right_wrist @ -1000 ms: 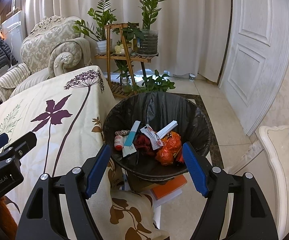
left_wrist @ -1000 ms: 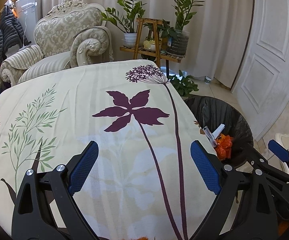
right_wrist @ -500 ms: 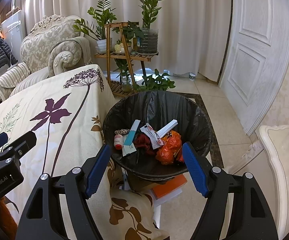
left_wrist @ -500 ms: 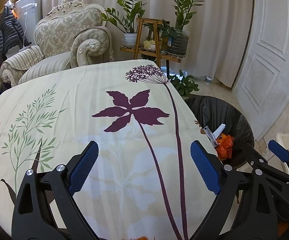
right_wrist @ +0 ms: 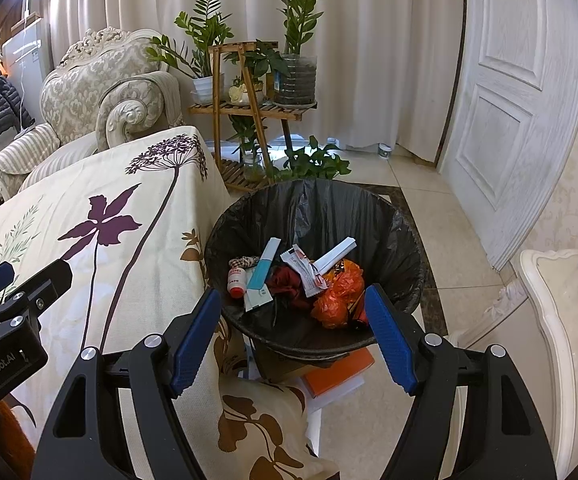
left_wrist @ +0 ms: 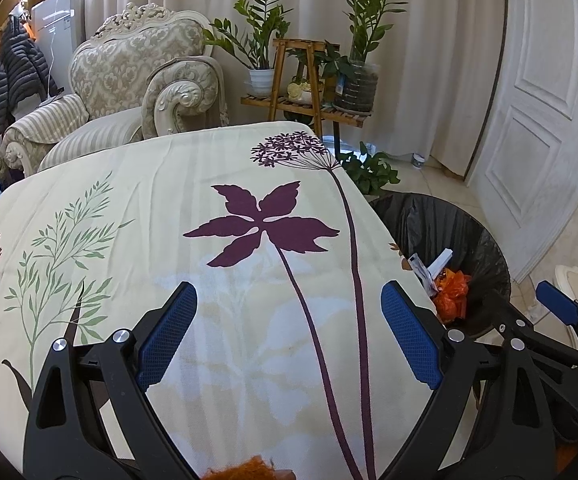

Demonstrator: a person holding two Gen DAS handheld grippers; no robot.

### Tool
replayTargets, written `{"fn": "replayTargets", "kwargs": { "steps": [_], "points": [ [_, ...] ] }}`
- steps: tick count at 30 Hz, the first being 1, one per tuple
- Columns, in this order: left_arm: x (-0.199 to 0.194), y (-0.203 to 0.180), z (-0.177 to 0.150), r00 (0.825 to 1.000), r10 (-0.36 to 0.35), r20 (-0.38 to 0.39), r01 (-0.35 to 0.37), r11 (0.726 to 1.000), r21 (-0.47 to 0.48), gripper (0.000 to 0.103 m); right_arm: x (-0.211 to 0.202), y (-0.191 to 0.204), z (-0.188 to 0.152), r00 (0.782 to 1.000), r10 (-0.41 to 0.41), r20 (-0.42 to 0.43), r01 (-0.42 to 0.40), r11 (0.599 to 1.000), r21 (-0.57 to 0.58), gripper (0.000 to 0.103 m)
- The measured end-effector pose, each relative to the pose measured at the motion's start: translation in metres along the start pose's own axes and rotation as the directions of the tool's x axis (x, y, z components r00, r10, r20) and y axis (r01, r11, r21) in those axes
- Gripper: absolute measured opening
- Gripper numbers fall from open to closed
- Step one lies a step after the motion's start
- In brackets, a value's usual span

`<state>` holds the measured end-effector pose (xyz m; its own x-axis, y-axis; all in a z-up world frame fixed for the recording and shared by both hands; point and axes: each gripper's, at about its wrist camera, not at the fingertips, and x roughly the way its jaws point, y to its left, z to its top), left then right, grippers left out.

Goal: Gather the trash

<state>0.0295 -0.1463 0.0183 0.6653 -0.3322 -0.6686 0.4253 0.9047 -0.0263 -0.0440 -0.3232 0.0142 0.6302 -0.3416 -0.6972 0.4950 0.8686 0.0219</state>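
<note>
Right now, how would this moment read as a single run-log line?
left gripper: open, empty, over floral tablecloth | right gripper: open, empty, above black-lined trash bin | bin: holds orange plastic bag, wrappers

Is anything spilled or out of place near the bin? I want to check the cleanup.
Nothing is spilled: the trash sits inside the black-lined trash bin. One oddity: an orange-and-white box lies on the floor, partly under the bin. The tablecloth shows no litter, barring an orange scrap at the frame's edge.
</note>
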Motion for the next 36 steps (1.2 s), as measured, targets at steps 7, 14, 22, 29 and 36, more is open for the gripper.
{"fn": "replayTargets", "kwargs": {
  "steps": [7, 14, 22, 29, 36],
  "points": [
    [0.0002, -0.0015, 0.0008, 1.000, 0.005, 0.002, -0.005, 1.000, 0.004, 0.091, 0.0052, 0.0011, -0.0050, 1.000, 0.000, -0.006, 0.000, 1.000, -0.001, 0.072],
    [0.0015, -0.0032, 0.0031, 1.000, -0.007, -0.002, 0.007, 1.000, -0.001, 0.092, 0.0053, 0.0020, -0.0049, 1.000, -0.001, -0.008, 0.001, 1.000, -0.003, 0.072],
    [0.0029, -0.0044, 0.0031, 1.000, -0.012, -0.002, 0.012, 1.000, 0.005, 0.097, 0.0050, 0.0020, -0.0039, 1.000, -0.001, -0.008, 0.001, 1.000, -0.002, 0.072],
    [0.0017, -0.0051, 0.0013, 1.000, -0.008, 0.000, 0.008, 1.000, -0.001, 0.098, 0.0060, 0.0023, -0.0043, 1.000, -0.002, -0.010, 0.002, 1.000, -0.001, 0.072],
    [0.0008, -0.0017, 0.0035, 1.000, -0.004, 0.009, 0.004, 1.000, -0.008, 0.098, 0.0070, 0.0035, -0.0074, 1.000, -0.003, -0.010, 0.003, 1.000, -0.004, 0.072]
  ]
}}
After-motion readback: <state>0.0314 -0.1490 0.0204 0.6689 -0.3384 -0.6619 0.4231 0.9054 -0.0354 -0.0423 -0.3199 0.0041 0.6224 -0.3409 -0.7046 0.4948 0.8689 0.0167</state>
